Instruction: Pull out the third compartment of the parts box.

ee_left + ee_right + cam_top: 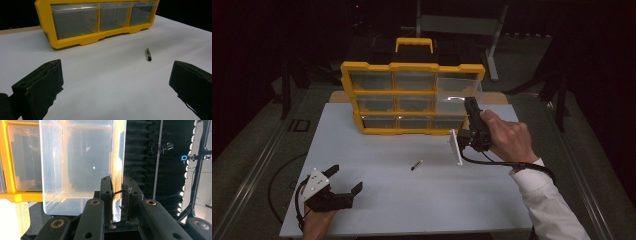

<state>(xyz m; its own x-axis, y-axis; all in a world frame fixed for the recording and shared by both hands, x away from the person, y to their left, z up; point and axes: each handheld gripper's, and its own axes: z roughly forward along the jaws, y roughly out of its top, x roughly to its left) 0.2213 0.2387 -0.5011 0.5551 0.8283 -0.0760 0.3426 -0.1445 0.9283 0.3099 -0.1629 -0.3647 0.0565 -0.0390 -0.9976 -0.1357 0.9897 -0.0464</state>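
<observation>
While the left gripper (346, 180) rests low on the white table (377, 200) near its front left corner, its jaws stand wide apart with nothing between them. Its own view shows the two black jaws at the picture's sides, bare tabletop between them, and a small dark pin (148, 54) lying farther out, apart from both.

Across the table, the right gripper (117, 195) is up at the yellow organizer (412, 66), which stands upright at the far edge with three rows of clear drawers. A clear drawer (454, 95) in the organizer's right column juts out from the frame toward the person. The right gripper's jaws are clamped on the front wall of that drawer (75, 165): in the right gripper view the thin clear plastic runs up between the two pads, which press on it from either side. The person's right hand (507, 137) holds that gripper, with a white sleeve (547, 200) behind it.

From above, the pin (417, 164) lies on the table about midway between the two grippers, in front of the organizer and touching neither.
</observation>
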